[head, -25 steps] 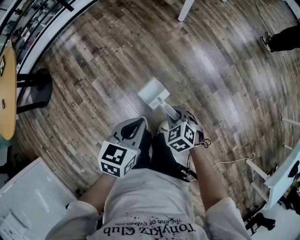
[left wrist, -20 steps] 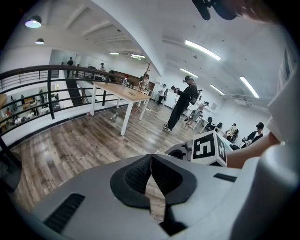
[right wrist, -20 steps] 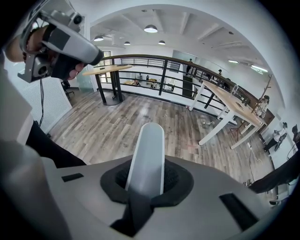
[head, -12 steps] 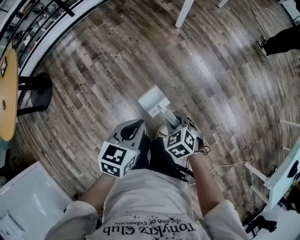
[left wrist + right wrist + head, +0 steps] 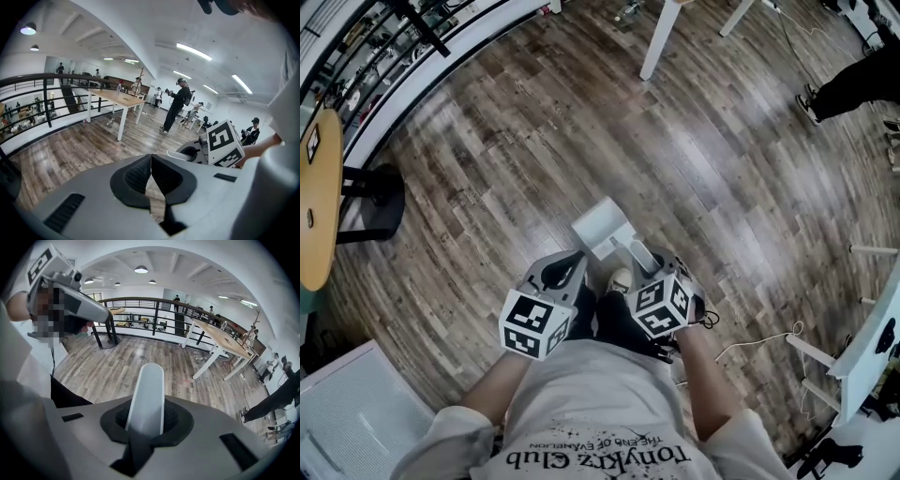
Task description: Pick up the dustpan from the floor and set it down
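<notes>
The white dustpan [image 5: 602, 228] hangs off the wooden floor in the head view, its pan pointing away from me. Its long pale handle [image 5: 149, 394] runs up between the jaws of my right gripper [image 5: 146, 420], which is shut on it; the same gripper [image 5: 643, 259] shows right of centre in the head view. My left gripper [image 5: 559, 273] is beside it on the left, apart from the dustpan. In the left gripper view its jaws [image 5: 151, 176] are closed together with nothing between them.
A round wooden table [image 5: 314, 197] and a black stand base [image 5: 382, 183] sit at the left, below a curved railing [image 5: 412, 56]. White table legs [image 5: 661, 37] stand far ahead. A person's feet [image 5: 853, 80] are at top right, a white rack [image 5: 862, 347] at the right.
Both grippers have risen. The right one has carried the dustpan up with it, so the pan sits closer to the grippers in the head view.
</notes>
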